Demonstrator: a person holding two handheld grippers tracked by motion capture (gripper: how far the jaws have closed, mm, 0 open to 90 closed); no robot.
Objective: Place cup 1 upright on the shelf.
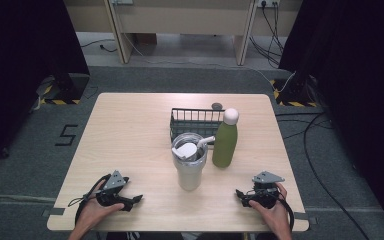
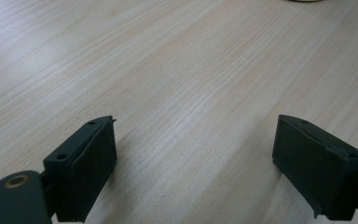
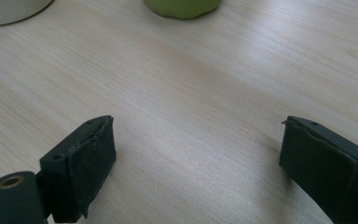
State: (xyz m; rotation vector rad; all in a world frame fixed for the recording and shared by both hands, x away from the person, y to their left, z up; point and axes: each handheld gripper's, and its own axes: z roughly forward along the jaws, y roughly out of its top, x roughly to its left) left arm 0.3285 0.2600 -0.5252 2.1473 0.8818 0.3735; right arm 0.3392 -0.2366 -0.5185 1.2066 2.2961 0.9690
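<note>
**Even overhead light, soft focus close to the jaws**

From the high view we see a brightly and evenly lit wooden table [image 1: 130, 130], while the room's left and right edges fall into near-black curtain. The tumbler [image 1: 189, 165] and green bottle [image 1: 225, 142] cast only short, faint shadows, so the light seems to come from above. The picture is slightly soft and grainy.

In the left gripper view and the right gripper view, we find pale glare washing across the wood grain. The nearest black parts at the bottom corners are blurred, and soft shadows sit beside the jaws. Things at the top edge are out of focus.
</note>
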